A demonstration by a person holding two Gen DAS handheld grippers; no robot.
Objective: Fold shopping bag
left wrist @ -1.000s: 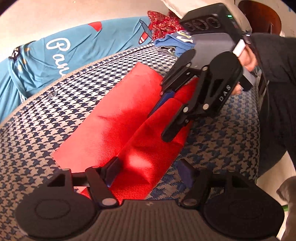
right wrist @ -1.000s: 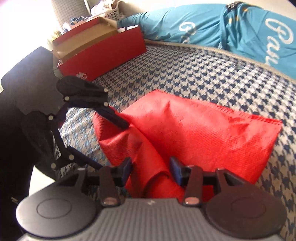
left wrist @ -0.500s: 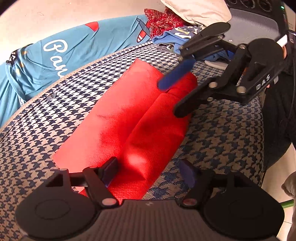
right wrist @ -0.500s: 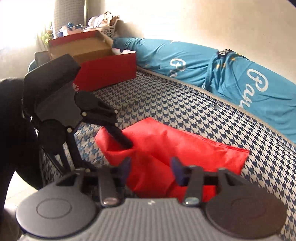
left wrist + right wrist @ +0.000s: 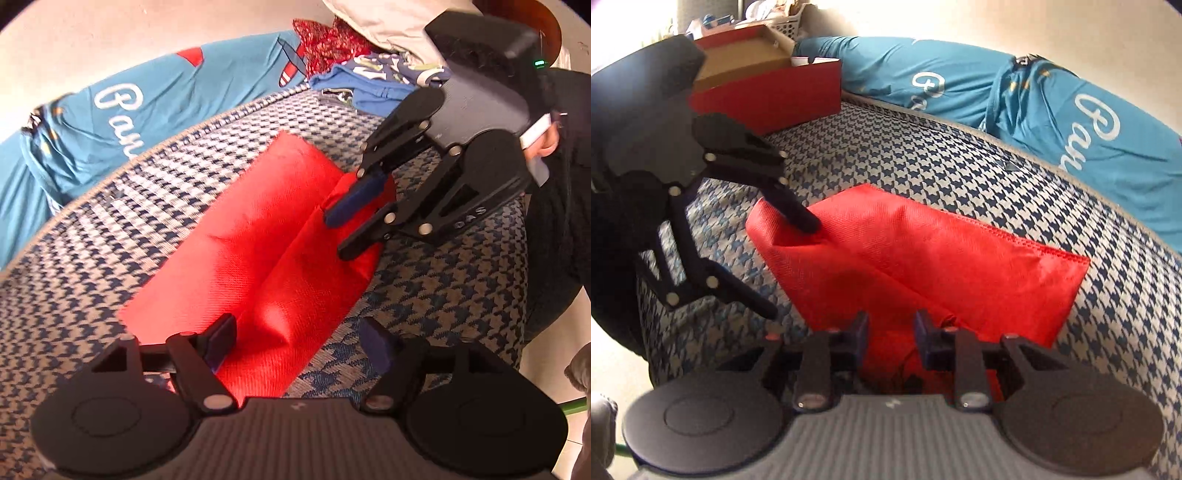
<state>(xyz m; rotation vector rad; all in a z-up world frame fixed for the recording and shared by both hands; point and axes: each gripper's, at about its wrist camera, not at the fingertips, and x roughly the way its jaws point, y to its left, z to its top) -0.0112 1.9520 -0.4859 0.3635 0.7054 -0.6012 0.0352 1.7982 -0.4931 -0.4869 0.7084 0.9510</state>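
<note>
L gripper (image 5: 295,341) sits nearest in the left wrist view, jaws wide apart w/ the near end of the red shopping bag (image 5: 258,254) between them; pads not pressing it. Bag lies flat on the houndstooth cushion (image 5: 110,236), partly folded lengthwise, ridge running down the middle. R gripper (image 5: 889,328) at the bag's other end: jaws have just been closing, now narrow, w/ bunched red fabric between them; can't tell if the pads actually pinch it. Farther back, a teal cloth w/ white lettering (image 5: 1052,96) along the cushion's edge, and a red cardboard box (image 5: 768,92) beyond the L gripper.
</note>
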